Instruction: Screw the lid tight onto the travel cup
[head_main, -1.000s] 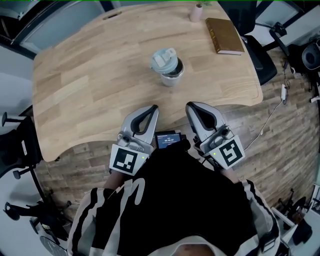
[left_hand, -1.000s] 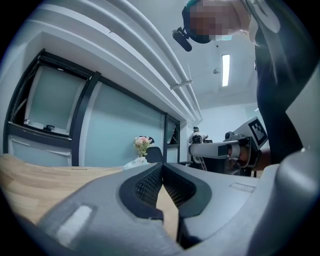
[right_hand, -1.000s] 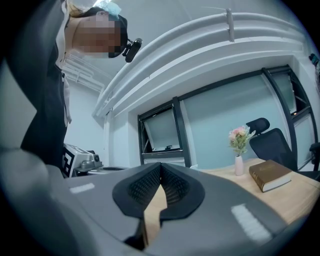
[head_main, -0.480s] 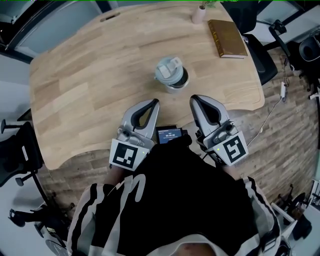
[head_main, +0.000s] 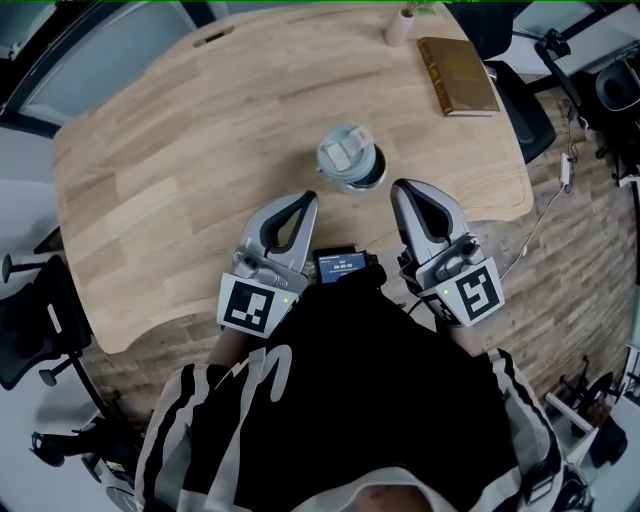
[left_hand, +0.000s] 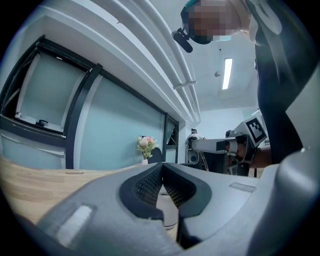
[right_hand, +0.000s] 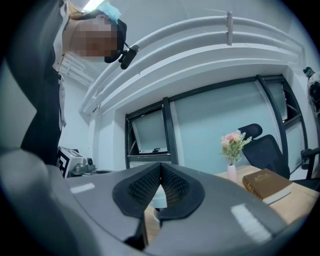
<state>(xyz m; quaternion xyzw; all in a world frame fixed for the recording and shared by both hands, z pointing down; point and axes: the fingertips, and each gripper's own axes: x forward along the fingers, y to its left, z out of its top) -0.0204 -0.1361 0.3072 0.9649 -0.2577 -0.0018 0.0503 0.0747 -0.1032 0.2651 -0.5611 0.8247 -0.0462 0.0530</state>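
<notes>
Travel cup (head_main: 354, 168) stands near the worktop's (head_main: 200, 130) front edge, its lid (head_main: 342, 150) lying askew on top. Left claw (head_main: 308, 200) and right claw (head_main: 398, 188), both clenched and empty, flank it without touching; tightening seemingly not yet begun.

Left gripper (head_main: 311, 197) and right gripper (head_main: 398, 187): both held level, side by side with a gap between them, tips pointing forward. Jaws fully together on each, pads meeting, nothing clamped.
</notes>
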